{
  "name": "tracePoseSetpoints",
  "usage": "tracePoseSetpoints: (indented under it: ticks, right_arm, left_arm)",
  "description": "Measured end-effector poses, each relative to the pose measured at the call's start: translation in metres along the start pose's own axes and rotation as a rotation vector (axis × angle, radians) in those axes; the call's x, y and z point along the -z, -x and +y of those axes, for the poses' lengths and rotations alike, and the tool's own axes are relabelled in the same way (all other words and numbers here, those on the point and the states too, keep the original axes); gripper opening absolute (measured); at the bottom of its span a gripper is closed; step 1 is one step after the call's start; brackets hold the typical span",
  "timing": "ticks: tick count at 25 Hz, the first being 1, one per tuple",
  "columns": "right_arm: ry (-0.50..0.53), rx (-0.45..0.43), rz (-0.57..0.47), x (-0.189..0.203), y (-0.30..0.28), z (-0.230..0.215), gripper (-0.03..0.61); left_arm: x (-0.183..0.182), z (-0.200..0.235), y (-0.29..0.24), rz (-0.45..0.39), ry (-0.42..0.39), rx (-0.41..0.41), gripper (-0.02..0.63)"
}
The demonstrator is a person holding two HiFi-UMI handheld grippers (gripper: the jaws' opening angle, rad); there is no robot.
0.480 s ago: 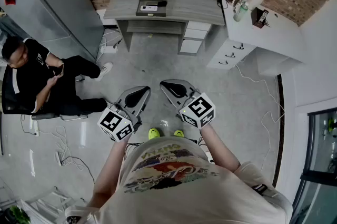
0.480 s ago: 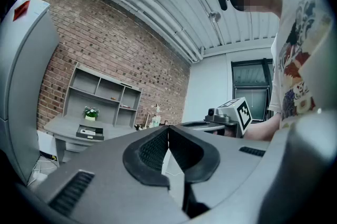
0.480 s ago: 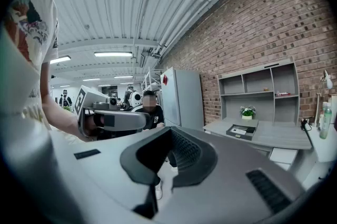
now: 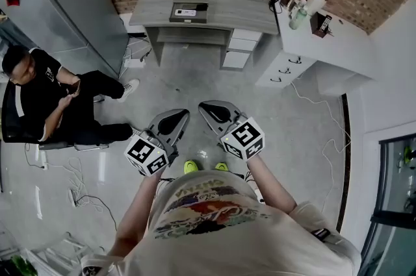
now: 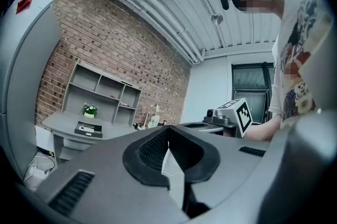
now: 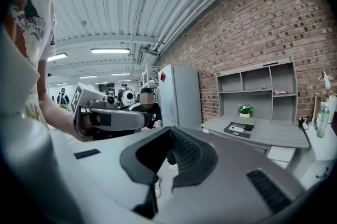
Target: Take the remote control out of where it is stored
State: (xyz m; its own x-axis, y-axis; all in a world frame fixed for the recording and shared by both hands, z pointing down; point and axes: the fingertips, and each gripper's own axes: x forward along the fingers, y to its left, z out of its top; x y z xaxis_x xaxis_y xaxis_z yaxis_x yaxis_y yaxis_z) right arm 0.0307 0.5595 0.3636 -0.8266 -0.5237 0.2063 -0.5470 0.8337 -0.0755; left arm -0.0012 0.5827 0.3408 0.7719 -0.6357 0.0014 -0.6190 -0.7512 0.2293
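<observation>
A grey desk (image 4: 240, 13) stands against the far brick wall. On it lies a dark tray (image 4: 186, 13) with a small white remote-like item (image 4: 182, 11) and a black item inside; the tray (image 5: 87, 128) also shows in the left gripper view and the tray (image 6: 238, 128) in the right gripper view. My left gripper (image 4: 184, 114) and right gripper (image 4: 203, 106) are held side by side over the floor, far short of the desk. The left gripper (image 5: 168, 127) and right gripper (image 6: 169, 128) are both shut, with nothing between their jaws.
A person in black (image 4: 39, 93) sits on a chair at the left, beside a tall grey fridge (image 4: 71, 2). White drawers (image 4: 240, 47) sit under the desk. A white counter (image 4: 325, 34) with bottles stands at the right. Cables (image 4: 78, 190) lie on the floor at the left.
Both grippers have shifted very slightly to the right in the head view. Their jaws stay shut and nothing else has moved.
</observation>
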Motion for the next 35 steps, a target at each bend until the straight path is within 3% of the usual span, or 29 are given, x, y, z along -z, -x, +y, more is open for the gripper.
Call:
tracePoseSetpoints:
  ticks: [12, 25, 35]
  right_arm:
    - [0.012, 0.044, 0.039, 0.005, -0.008, 0.0, 0.009]
    - [0.048, 0.073, -0.011, -0.007, -0.022, 0.014, 0.009]
    - [0.026, 0.051, 0.023, 0.002, -0.032, 0.02, 0.009]
  left_arm:
    - [0.0, 0.009, 0.009, -0.001, 0.025, 0.017, 0.006]
    - [0.002, 0.02, 0.042, -0.001, 0.042, 0.025, 0.006]
    - [0.007, 0.025, 0.05, -0.009, 0.088, 0.017, 0.006]
